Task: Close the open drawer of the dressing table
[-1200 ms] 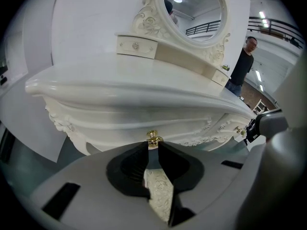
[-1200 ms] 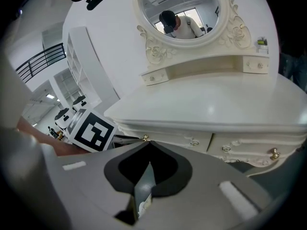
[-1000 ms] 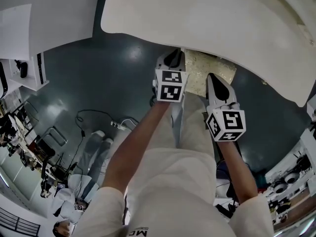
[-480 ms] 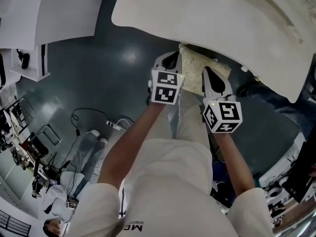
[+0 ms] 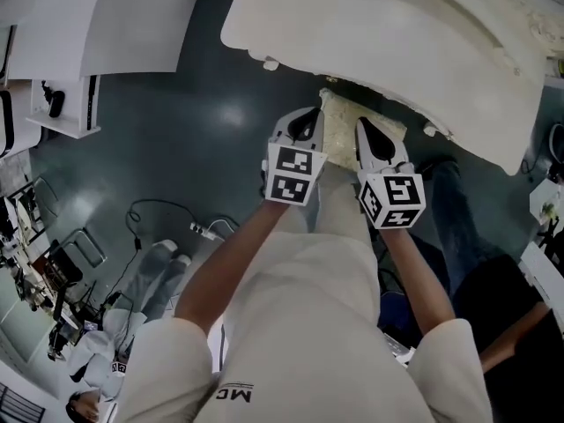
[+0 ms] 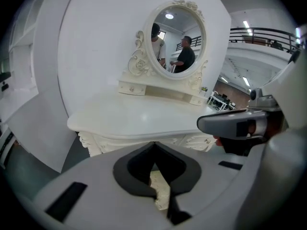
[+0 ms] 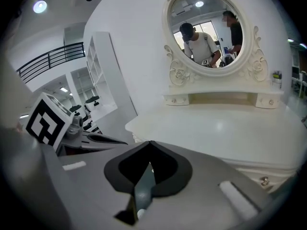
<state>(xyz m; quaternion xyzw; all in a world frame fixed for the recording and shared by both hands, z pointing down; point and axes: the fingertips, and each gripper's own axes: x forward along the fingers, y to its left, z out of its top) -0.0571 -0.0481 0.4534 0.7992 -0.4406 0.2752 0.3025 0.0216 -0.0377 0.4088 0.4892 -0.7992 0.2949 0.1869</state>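
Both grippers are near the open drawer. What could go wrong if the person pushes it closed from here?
The left gripper and right gripper are both shut, so only narrow tips would meet the drawer; they might slip off.
The left one sits near the drawer's left edge; uneven pushing may skew and jam it.
A cable lies on the floor beside the person; a step could catch it.

drawer (image 5: 338,127) mostly hidden under tabletop (image 5: 379,33)
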